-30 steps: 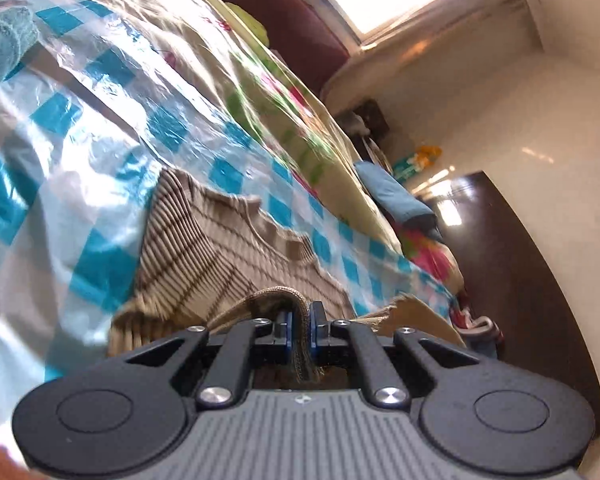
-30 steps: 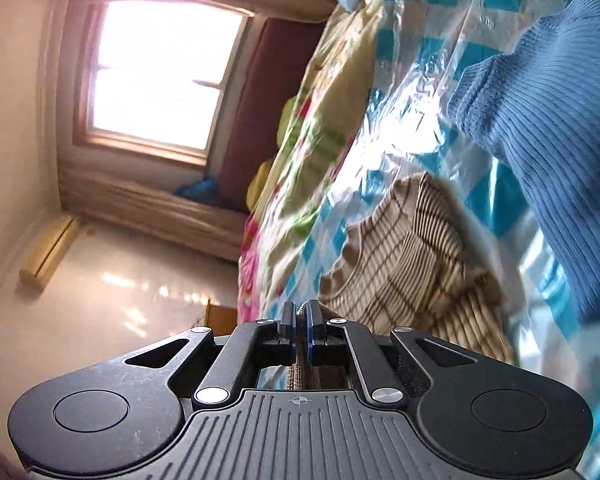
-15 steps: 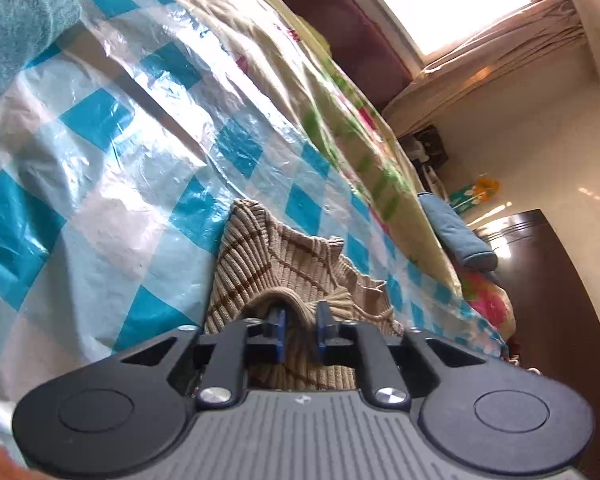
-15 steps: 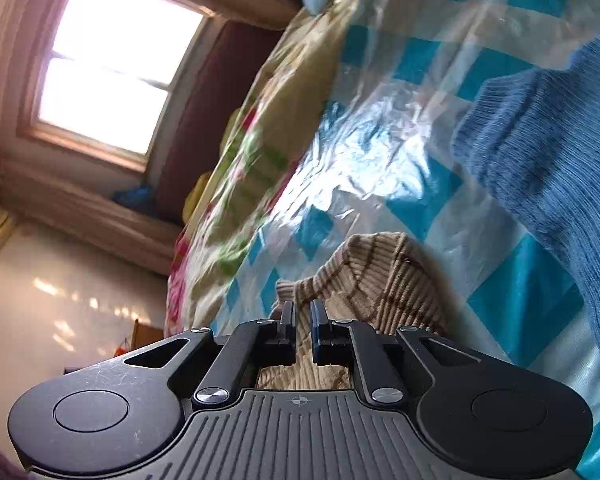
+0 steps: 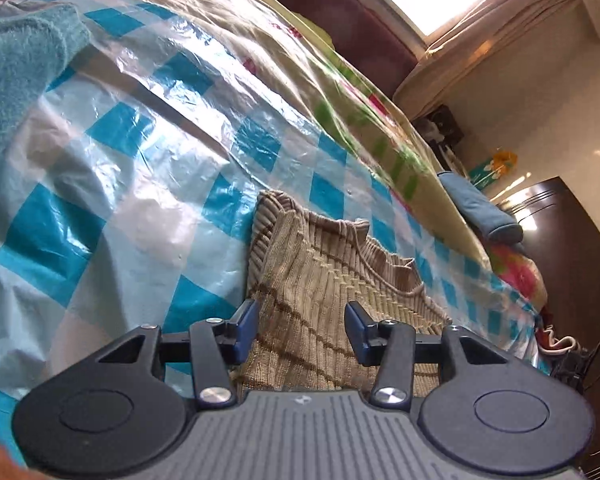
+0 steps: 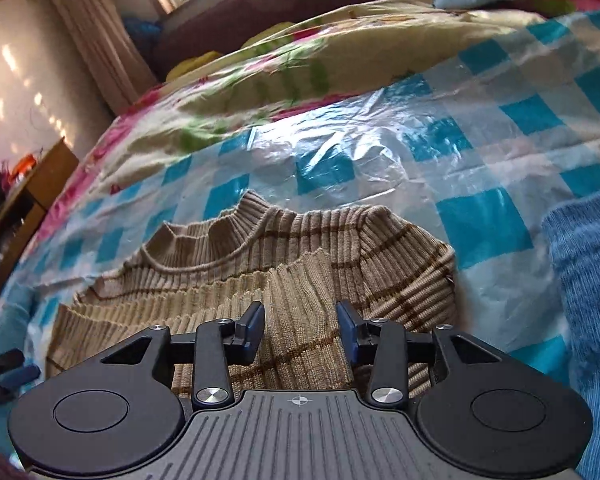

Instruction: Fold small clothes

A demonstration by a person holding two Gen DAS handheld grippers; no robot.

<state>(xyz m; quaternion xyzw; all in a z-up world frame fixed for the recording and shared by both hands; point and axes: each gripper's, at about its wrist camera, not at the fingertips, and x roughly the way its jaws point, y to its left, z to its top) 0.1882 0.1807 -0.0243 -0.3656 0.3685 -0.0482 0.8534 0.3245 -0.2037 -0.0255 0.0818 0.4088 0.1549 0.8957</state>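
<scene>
Both tongs (image 5: 302, 330) (image 6: 300, 330) (spread) hover over the sweater (image 6: 300, 264).

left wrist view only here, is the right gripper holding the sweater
observer: No. The right gripper is open, its jaws apart over the sweater.
operator: anything close to the sweater on that side
observer: A blue knit lies to the right of it, apart from it, with a strip of checked sheet showing between them.
</scene>
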